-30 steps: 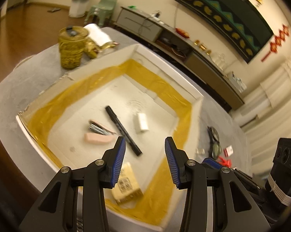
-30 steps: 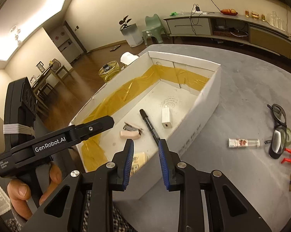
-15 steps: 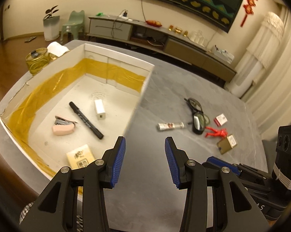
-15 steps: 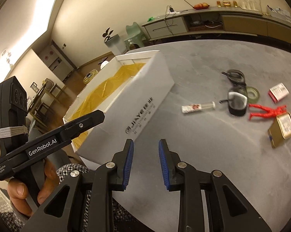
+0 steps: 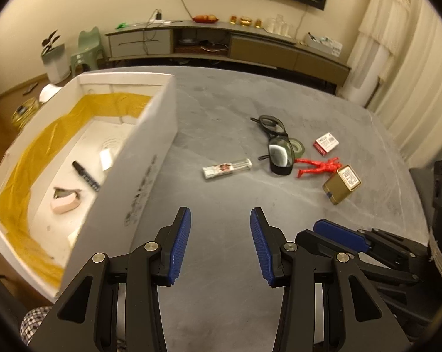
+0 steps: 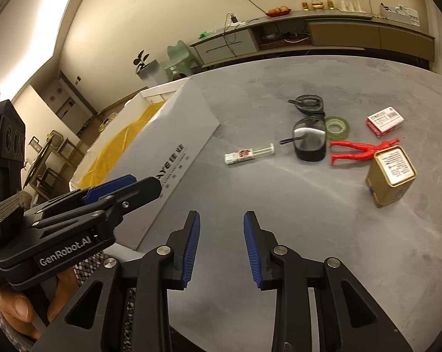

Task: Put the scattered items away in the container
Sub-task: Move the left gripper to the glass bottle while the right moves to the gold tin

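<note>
A white box (image 5: 138, 182) (image 6: 174, 152) with yellow tape inside stands at the left of the grey table. It holds a black marker (image 5: 86, 173), a pink stapler (image 5: 64, 204) and a white block (image 5: 106, 157). On the table lie a clear tube (image 5: 227, 168) (image 6: 249, 154), dark glasses (image 5: 275, 143) (image 6: 309, 129), a green tape roll (image 6: 337, 126), a red figure (image 5: 317, 167) (image 6: 364, 149), a gold tin (image 5: 341, 184) (image 6: 391, 174) and a red-white packet (image 5: 325, 143) (image 6: 385, 121). My left gripper (image 5: 219, 245) is open and empty beside the box. My right gripper (image 6: 221, 248) is open and empty above bare table.
A low sideboard (image 5: 227, 44) runs along the far wall, with a green chair (image 5: 87, 50) and a plant pot (image 5: 55, 61) to its left. The table's right edge (image 5: 397, 152) curves near white curtains. Each gripper shows in the other's view.
Both grippers have swung right, away from over the box toward the scattered items. The box has slid to the left of both views. Both stay open and empty.
</note>
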`<state>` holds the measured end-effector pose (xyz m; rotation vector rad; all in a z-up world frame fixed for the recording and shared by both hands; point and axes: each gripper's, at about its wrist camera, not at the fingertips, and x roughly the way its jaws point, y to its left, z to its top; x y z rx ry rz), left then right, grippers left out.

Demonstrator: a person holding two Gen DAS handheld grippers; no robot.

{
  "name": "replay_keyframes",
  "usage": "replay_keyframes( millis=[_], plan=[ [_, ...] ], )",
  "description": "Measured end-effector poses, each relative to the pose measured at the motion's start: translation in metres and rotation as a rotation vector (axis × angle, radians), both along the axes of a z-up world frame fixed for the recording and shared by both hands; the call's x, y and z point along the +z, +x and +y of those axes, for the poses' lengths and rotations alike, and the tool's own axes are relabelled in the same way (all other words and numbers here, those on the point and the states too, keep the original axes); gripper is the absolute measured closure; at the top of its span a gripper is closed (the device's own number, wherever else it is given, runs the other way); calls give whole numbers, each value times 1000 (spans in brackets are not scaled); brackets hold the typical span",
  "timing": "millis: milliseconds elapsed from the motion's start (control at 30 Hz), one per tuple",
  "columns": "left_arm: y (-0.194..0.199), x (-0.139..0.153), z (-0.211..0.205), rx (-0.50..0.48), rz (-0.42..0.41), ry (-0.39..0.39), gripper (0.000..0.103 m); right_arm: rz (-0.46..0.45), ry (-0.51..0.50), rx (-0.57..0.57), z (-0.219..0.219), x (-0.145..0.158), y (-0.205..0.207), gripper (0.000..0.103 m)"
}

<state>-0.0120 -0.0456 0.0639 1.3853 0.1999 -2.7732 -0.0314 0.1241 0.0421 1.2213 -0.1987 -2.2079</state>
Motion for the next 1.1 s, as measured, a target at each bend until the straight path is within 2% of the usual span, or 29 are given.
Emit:
replay_keyframes(
  millis=[400, 767, 1100],
  plan=[
    [-59, -27, 35, -89, -40, -45, 58, -34, 28, -83, 27, -15, -23, 64],
    [-120, -68, 29, -98, -101, -75, 58, -82, 31, -154, 53, -30, -44, 63],
    [-133, -97, 22, -110, -114, -48, 58, -114, 37, -186, 64, -42, -55, 63]
  ],
)
